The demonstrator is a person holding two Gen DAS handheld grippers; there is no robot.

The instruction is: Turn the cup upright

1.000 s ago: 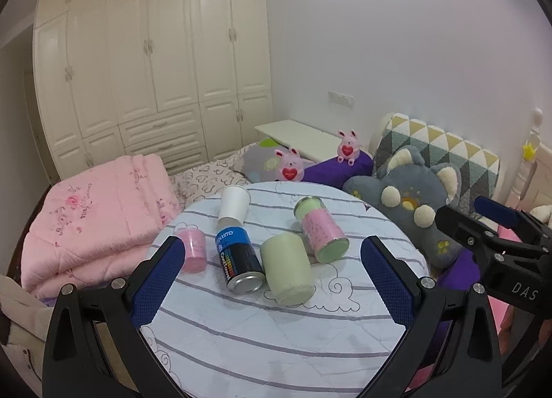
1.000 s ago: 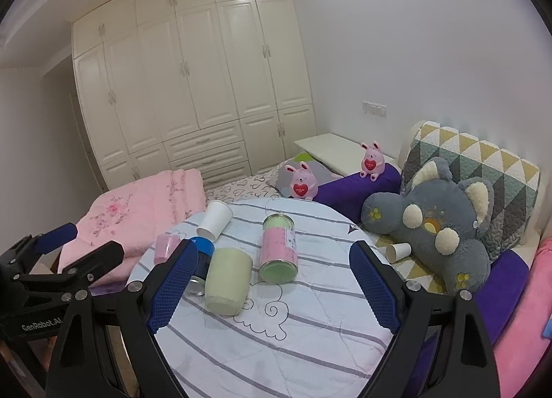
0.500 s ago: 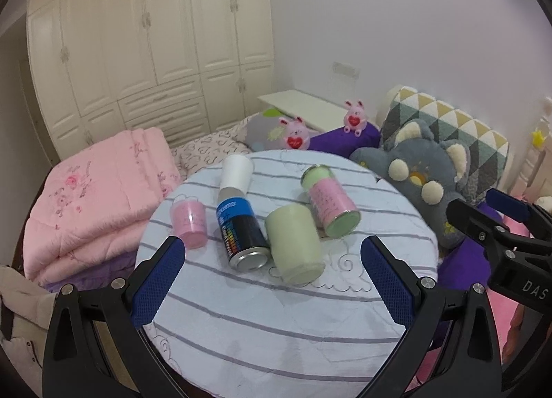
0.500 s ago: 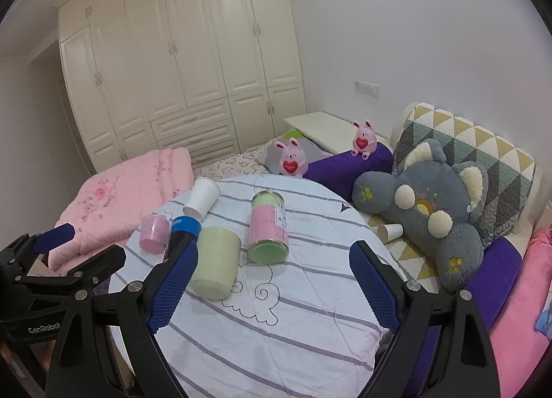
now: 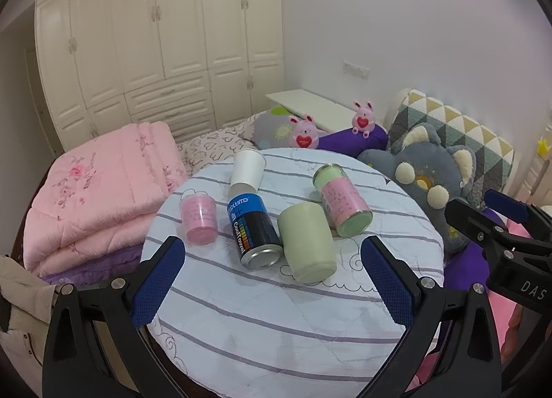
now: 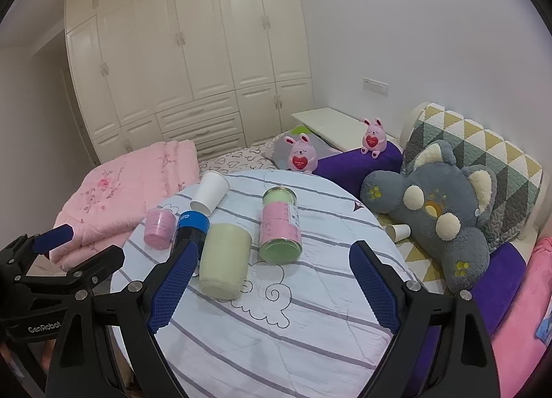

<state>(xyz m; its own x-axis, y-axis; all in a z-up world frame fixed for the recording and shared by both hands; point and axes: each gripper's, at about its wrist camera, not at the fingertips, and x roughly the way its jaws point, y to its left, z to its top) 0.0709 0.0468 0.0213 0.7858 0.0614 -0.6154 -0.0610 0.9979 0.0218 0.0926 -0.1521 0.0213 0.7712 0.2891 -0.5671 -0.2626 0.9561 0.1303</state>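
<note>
Both the left gripper (image 5: 272,280) and right gripper (image 6: 272,286) gape wide, empty, above the counter (image 5: 276,329); the green cup (image 5: 307,242) lies seemingly tipped over.

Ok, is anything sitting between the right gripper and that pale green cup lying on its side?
Nothing visible does. The right gripper is open, with bare tablecloth between it and the pale green cup. The blue can lies close against the cup's left side.

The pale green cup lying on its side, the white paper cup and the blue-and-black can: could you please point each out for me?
Pale green cup (image 5: 308,242): left wrist view, middle of its side wall.
White paper cup (image 5: 246,170): left wrist view, side wall.
Blue-and-black can (image 5: 253,229): left wrist view, black label.
</note>
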